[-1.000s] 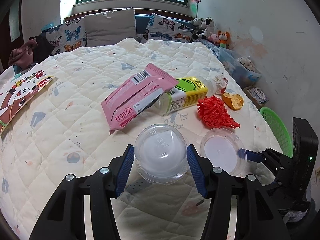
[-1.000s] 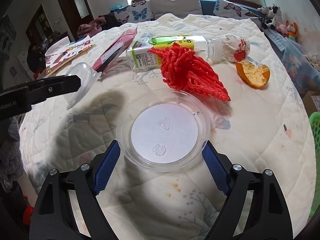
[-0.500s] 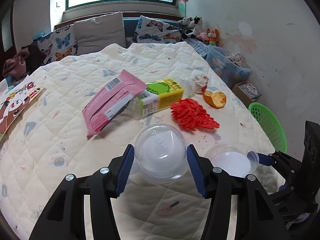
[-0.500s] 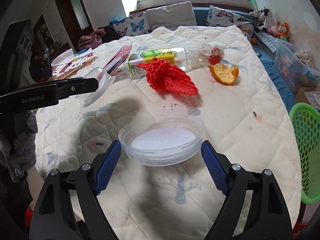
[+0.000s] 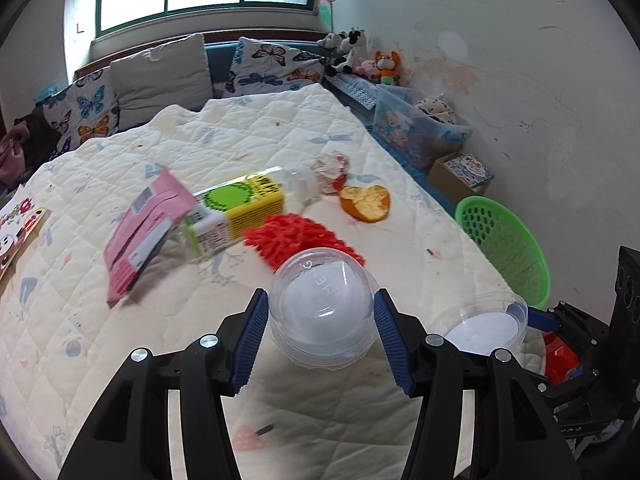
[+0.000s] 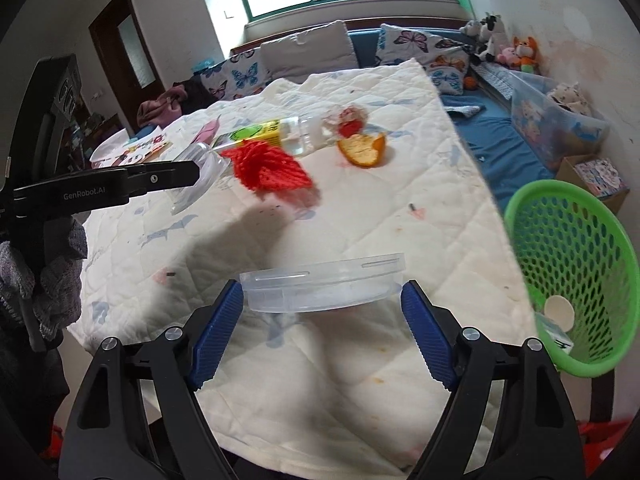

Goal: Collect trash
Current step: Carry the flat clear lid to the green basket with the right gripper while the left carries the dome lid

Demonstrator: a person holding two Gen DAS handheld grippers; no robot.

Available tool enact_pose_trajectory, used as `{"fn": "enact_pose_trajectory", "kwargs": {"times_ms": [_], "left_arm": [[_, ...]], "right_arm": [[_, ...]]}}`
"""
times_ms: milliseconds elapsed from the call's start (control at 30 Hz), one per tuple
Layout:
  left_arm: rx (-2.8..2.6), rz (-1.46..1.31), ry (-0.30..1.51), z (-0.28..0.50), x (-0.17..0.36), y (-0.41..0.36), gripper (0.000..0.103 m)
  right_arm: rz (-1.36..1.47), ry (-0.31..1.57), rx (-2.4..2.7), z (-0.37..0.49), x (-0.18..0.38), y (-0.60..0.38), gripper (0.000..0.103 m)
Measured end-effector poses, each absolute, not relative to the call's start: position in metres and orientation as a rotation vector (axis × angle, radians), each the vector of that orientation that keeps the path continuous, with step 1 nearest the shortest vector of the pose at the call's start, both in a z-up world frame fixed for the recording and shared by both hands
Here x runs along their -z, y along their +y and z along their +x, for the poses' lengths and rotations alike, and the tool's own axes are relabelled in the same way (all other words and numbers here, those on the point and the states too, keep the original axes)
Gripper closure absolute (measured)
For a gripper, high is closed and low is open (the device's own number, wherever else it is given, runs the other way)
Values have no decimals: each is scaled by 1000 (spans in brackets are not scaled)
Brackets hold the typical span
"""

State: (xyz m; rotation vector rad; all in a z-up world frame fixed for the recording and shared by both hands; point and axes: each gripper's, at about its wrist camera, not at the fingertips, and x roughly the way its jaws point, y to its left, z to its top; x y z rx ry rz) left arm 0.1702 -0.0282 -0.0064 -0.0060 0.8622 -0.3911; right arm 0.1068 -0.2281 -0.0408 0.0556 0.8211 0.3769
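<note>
My left gripper (image 5: 320, 334) is shut on a clear dome lid (image 5: 322, 314) and holds it above the quilted table. My right gripper (image 6: 322, 312) is shut on a clear round plastic dish (image 6: 322, 284), held level above the table's near edge; the dish also shows in the left wrist view (image 5: 486, 326). The dome lid shows at the left of the right wrist view (image 6: 200, 178). On the quilt lie a pink wrapper (image 5: 148, 224), a yellow-green labelled bottle (image 5: 236, 210), red foam netting (image 5: 298, 236), an orange peel (image 5: 366, 204) and a crumpled wrapper (image 5: 332, 168).
A green perforated basket (image 6: 576, 272) stands off the table's right edge with a cup and a carton inside. A picture book (image 5: 18, 228) lies at the far left. Cushions, plush toys and a storage box line the back and the wall.
Both grippers have lifted their items off the quilt and swung right toward the green basket. The dish has gone from tilted to level. The basket now shows large in the right wrist view.
</note>
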Motion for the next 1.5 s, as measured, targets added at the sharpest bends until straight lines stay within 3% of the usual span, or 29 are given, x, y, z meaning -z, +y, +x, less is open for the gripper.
{"fn": "enact_pose_trajectory", "kwargs": {"times_ms": [133, 167, 200, 300, 467, 767, 1133, 1500], "left_arm": [[424, 10, 859, 172, 3, -50, 50], [432, 12, 859, 173, 2, -54, 50], [440, 18, 858, 173, 1, -60, 50], [457, 31, 857, 173, 1, -72, 50], [463, 49, 865, 172, 2, -80, 50], [449, 41, 876, 175, 6, -73, 50], [447, 35, 891, 176, 15, -69, 50], [455, 35, 908, 178, 21, -70, 50]], "right_arm": [[94, 816, -344, 105, 38, -253, 27], [106, 815, -337, 104, 38, -259, 40], [119, 819, -342, 104, 37, -264, 44], [186, 850, -366, 107, 41, -276, 45], [132, 840, -360, 101, 46, -270, 27], [59, 894, -366, 97, 65, -264, 12], [-4, 928, -366, 106, 85, -246, 6], [-9, 928, -347, 114, 91, -237, 10]]}}
